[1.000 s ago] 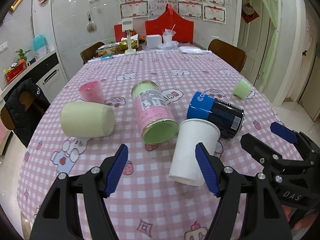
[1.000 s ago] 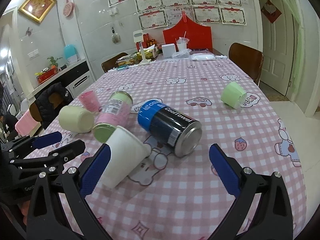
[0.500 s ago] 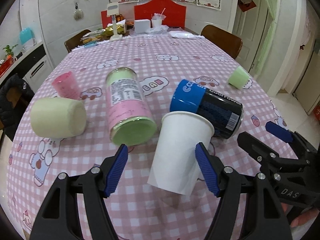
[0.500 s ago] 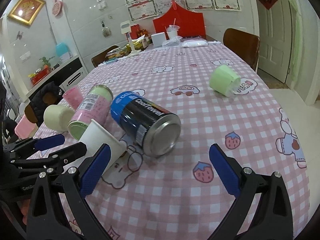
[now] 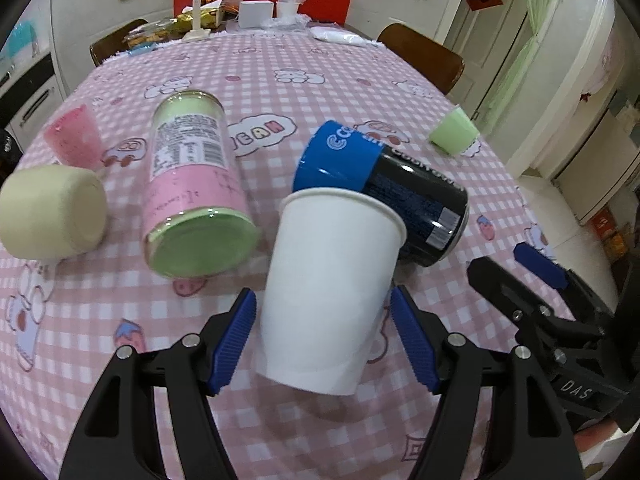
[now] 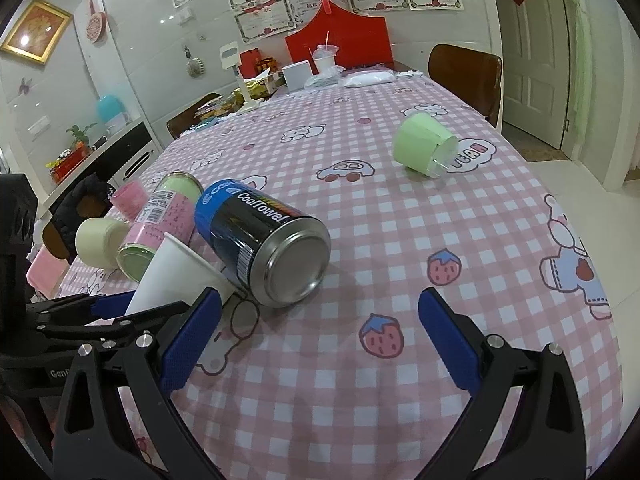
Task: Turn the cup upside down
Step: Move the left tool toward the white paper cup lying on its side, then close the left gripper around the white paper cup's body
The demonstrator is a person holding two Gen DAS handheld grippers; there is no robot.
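Note:
A white paper cup [image 5: 328, 292] lies on its side on the pink checked tablecloth, rim pointing away from me and leaning on a blue and black can [image 5: 384, 196]. My left gripper [image 5: 328, 332] is open with the cup's base end between its blue pads, a small gap on each side. In the right wrist view the cup [image 6: 176, 272] lies at the left, the left gripper's fingers [image 6: 112, 304] beside it. My right gripper [image 6: 320, 340] is open and empty over bare tablecloth, right of the cup and just short of the can [image 6: 264, 236].
A pink-labelled jar with a green lid [image 5: 192, 188], a cream cup [image 5: 52, 216] and a pink cup [image 5: 74, 142] lie to the left. A green cup [image 6: 424, 146] lies far right. Boxes and clutter [image 6: 296, 74] sit at the table's far end, with chairs around.
My left gripper has moved forward so the white cup now sits between its pads. My right gripper has shifted forward and right, nearer the can. Both stayed open.

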